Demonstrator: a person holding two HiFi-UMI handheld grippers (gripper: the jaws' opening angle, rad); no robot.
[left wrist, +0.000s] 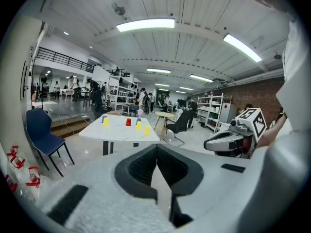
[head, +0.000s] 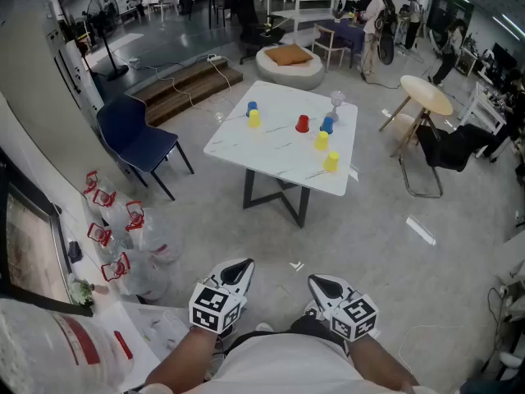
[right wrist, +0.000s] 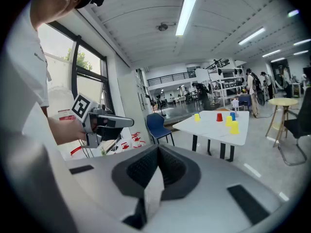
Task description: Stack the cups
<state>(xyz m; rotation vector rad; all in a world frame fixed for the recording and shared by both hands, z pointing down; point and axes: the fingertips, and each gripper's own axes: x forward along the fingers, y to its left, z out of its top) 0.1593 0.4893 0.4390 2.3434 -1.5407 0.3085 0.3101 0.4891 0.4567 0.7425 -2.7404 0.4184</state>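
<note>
Cups (head: 321,140), yellow, blue and red, stand scattered on the white tabletop (head: 271,150). In the head view they are well ahead of the left claw (head: 239,266) and right claw (head: 322,283).

Left gripper view: the left claw (left wrist: 156,152) is pressed together and empty, with the cups (left wrist: 139,125) far beyond it.

Right gripper view: the right claw (right wrist: 158,154) is likewise closed on nothing, with the cups (right wrist: 229,121) ahead to its right.

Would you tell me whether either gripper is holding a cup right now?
No, the left gripper and the right gripper are both shut and empty, far from the white table.
</note>
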